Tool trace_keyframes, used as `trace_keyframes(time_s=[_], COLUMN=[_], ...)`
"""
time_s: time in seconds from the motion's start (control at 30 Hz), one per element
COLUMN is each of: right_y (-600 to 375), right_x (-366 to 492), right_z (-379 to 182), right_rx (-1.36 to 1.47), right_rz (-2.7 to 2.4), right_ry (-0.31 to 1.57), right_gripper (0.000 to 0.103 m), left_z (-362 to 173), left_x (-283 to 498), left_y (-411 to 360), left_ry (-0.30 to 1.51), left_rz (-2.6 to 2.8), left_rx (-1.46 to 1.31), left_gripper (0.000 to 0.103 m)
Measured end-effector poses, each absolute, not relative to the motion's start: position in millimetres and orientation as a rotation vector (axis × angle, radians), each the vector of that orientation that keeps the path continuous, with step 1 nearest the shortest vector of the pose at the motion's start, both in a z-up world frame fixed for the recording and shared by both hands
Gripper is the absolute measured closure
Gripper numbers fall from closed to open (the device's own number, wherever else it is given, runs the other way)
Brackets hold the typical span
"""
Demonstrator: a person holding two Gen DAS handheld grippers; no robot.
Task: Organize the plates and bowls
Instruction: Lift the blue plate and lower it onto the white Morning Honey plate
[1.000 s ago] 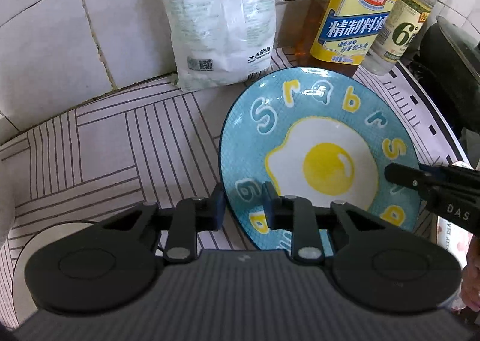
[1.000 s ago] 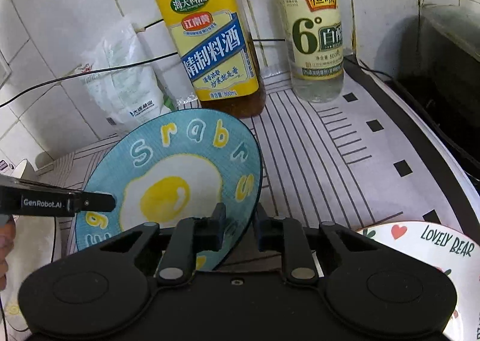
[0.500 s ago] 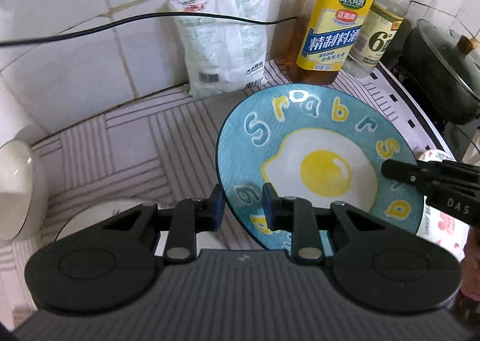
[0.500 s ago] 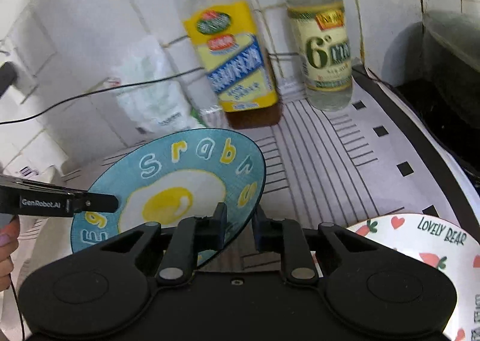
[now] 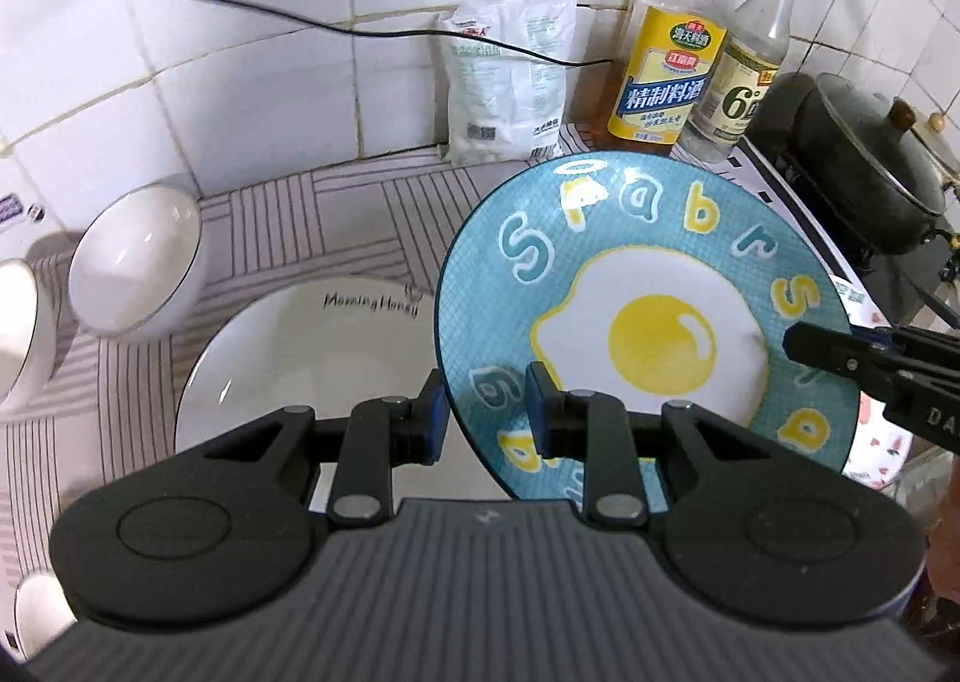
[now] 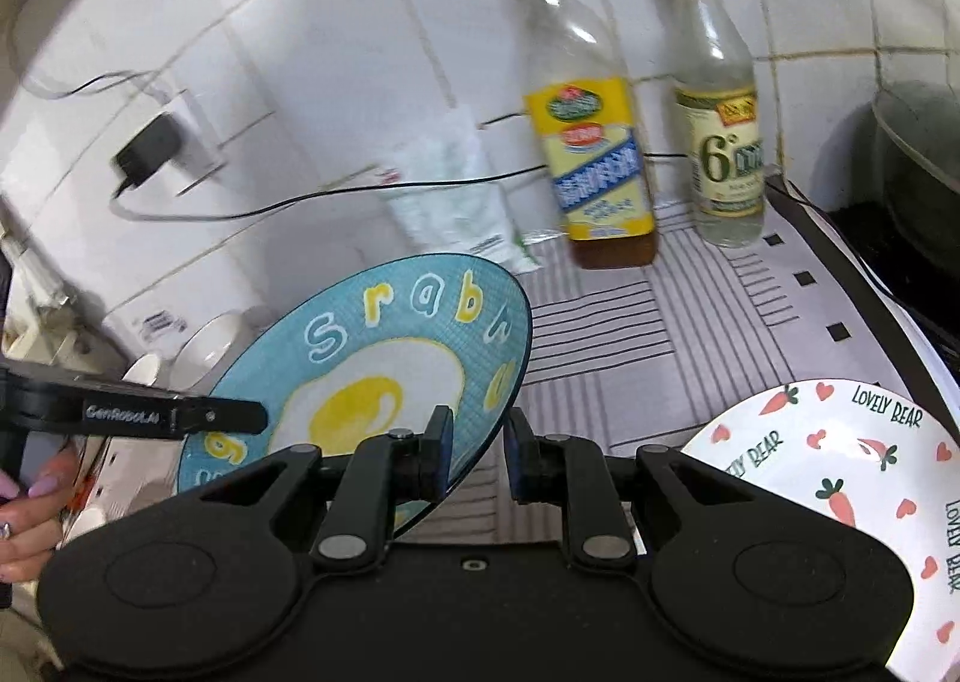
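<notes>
- Your left gripper [image 5: 483,412] is clamped on the near rim of the blue egg plate [image 5: 648,316]; your right gripper [image 6: 474,457] pinches the opposite rim the same way. Both jaws are nearly closed, with the rim between the pads.
- The plate hangs clear of the counter, tilted, directly ahead of both grippers.
- Below and to the left of your left gripper lies the white plate [image 5: 312,346]; it looks like the likely stack target.
- Beyond it, a white bowl [image 5: 135,262] lies tipped on its side; give it room.
- Low and to the right of your right gripper sits the carrot plate [image 6: 852,478].
- Level the blue plate before lowering it. Match both hands' pace so neither rim slips.
- Centre it over the white plate, set it down flat, then release.
</notes>
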State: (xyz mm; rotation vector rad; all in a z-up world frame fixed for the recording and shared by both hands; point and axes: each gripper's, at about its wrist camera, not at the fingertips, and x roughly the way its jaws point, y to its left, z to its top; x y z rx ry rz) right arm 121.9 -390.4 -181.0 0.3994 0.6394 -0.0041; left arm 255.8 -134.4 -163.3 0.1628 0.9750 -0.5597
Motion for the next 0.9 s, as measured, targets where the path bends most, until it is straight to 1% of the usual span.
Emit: trace_keyframes(time_s=[0.4, 0.9], right_y=[-354, -319], right_x=[84, 109], right_z=[-172, -194], right_rx=[0.387, 0.388], right_rz=[0.08, 0.224], right_ry=[0.648, 0.734], right_gripper=[0.08, 0.079], left_z=[-163, -189], left_x=[225, 226], left_y=[-95, -34], left_ry=[0.975, 1.056], left_rz=[-0.493, -0.361], left_rx=[0.117, -0.003], left_gripper=[0.078, 0.078])
